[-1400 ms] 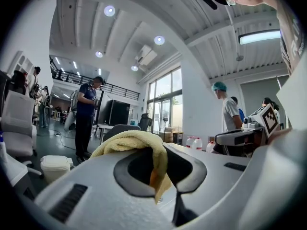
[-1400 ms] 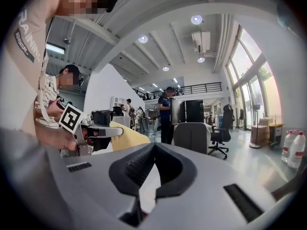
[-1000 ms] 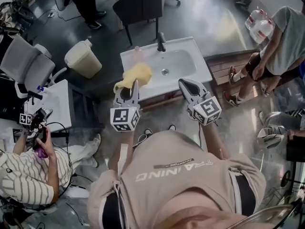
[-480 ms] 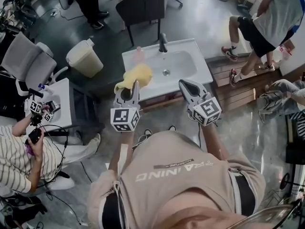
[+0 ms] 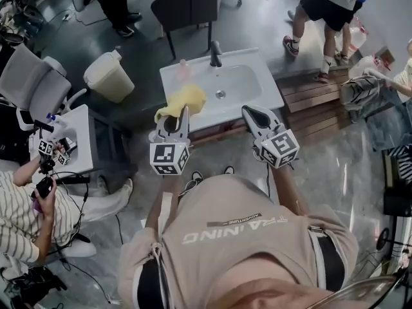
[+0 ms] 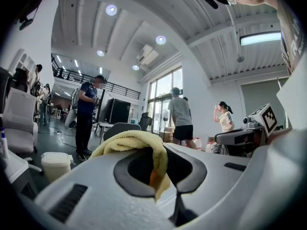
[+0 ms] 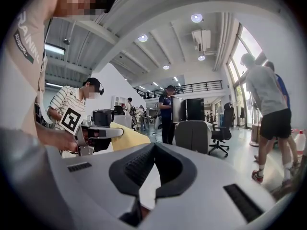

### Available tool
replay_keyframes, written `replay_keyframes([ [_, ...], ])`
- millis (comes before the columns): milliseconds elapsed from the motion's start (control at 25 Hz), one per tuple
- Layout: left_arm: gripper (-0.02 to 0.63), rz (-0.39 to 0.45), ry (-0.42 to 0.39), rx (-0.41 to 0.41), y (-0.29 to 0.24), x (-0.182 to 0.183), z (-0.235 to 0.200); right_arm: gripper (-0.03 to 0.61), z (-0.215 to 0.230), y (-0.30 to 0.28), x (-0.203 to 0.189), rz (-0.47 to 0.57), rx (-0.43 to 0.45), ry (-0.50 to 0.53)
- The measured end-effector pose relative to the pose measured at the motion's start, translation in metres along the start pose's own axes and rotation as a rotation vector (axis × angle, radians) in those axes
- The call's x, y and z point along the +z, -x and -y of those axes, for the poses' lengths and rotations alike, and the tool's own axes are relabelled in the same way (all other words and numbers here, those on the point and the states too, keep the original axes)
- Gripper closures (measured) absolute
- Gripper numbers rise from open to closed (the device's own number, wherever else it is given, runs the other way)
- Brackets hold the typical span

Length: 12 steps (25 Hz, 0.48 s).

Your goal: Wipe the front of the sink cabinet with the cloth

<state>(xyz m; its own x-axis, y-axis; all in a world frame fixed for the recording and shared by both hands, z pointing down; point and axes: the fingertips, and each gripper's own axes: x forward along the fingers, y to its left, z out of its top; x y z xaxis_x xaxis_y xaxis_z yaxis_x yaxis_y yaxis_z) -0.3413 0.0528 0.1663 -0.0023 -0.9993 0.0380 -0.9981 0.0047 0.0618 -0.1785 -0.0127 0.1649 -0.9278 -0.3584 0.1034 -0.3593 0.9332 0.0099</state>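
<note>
The left gripper (image 5: 179, 116) has its fingers pinched on the yellow cloth (image 5: 183, 100), which bunches up over the front-left corner of the white sink (image 5: 250, 76), seemingly raised above it, while the right gripper (image 5: 250, 113), just beside it, has its fingers pressed together on nothing.

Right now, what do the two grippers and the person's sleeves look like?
The left gripper and right gripper match: pale grey shells, dark ribbed pads, each with a white cube of black square markers. The person wears a beige short-sleeved T-shirt with white lettering.
</note>
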Motion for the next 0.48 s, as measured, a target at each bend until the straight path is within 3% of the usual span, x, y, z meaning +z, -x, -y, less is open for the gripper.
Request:
replay_keyframes([
  [480, 0.574, -0.021, 0.000, -0.020, -0.0080, -0.0091, 0.0056, 0.566, 0.0064, 0.0031, -0.0077, -0.011, -0.006, -0.017],
])
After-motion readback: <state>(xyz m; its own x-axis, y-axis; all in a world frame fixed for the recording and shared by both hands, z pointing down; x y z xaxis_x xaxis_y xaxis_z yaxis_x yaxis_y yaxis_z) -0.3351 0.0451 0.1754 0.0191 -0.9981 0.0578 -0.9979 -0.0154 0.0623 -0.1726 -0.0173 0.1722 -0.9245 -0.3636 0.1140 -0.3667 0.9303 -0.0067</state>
